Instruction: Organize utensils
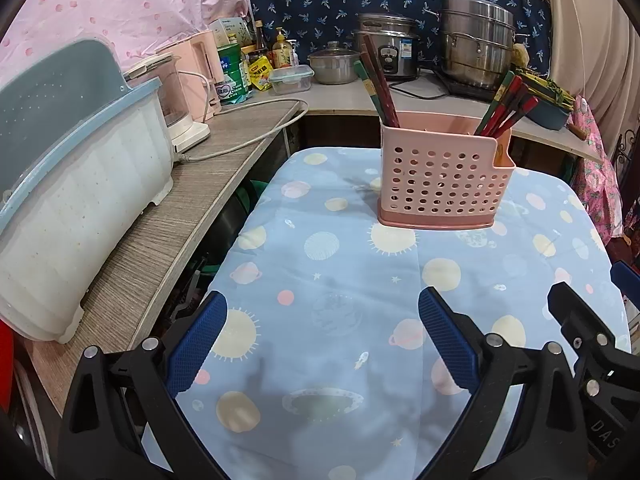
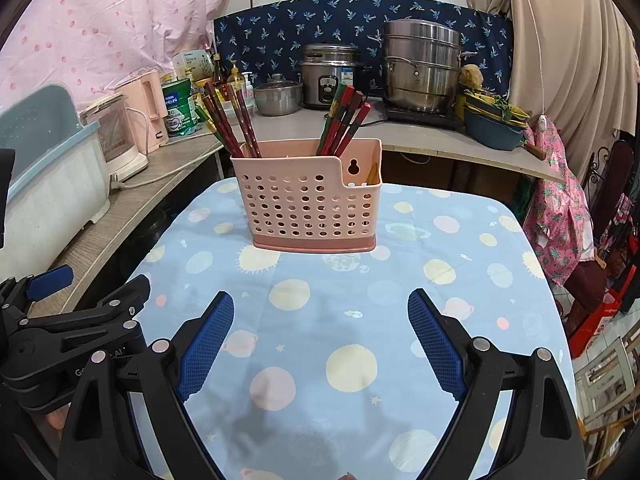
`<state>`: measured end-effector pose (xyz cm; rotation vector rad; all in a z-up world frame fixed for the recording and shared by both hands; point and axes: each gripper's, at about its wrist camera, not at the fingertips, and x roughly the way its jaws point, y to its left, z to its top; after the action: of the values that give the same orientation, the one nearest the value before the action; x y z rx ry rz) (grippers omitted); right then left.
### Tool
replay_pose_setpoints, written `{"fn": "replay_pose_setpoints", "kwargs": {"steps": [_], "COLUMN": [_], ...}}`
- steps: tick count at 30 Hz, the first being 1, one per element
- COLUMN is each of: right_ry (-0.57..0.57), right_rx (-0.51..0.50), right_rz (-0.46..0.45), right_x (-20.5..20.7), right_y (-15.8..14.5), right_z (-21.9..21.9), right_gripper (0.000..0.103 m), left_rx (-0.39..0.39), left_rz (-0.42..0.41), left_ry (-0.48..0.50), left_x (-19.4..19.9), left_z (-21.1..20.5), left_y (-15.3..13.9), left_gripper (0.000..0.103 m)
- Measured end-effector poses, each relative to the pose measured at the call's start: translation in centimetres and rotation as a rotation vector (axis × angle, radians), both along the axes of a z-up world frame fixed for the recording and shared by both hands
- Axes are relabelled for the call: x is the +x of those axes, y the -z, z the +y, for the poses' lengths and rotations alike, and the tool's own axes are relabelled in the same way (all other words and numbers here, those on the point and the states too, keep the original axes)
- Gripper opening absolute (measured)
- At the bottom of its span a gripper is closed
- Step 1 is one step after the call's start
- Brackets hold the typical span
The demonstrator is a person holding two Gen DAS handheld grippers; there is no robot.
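Pink holder (image 2: 306,196) at 12 o'clock on tablecloth (image 2: 360,320), chopsticks (image 2: 224,124) split into two end bunches. Left gripper (image 1: 320,320), right gripper (image 2: 320,320) spread wide, empty, hovering short, likely sizing approach.

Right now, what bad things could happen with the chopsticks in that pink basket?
1. The chopsticks lean outward in two bunches. A gripper reaching in could bump them and tip the light pink basket over.
2. The basket stands on a loose tablecloth with folds. Dragging the cloth might make it slide.
3. The left gripper and right gripper, both open, hover side by side, so they might knock together.
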<state>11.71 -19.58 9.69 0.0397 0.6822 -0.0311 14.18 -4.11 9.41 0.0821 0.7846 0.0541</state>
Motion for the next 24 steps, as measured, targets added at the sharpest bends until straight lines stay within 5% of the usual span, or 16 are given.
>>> {"fn": "replay_pose_setpoints", "kwargs": {"steps": [24], "right_ry": [0.008], "right_rx": [0.01], "right_rz": [0.001], "right_x": [0.06], "right_y": [0.24], "right_z": [-0.32], "right_gripper": [0.085], "left_rx": [0.006], "left_rz": [0.005], "left_ry": [0.01], "left_x": [-0.17], "left_z": [-0.37], "left_y": [0.3], "left_gripper": [0.092]}}
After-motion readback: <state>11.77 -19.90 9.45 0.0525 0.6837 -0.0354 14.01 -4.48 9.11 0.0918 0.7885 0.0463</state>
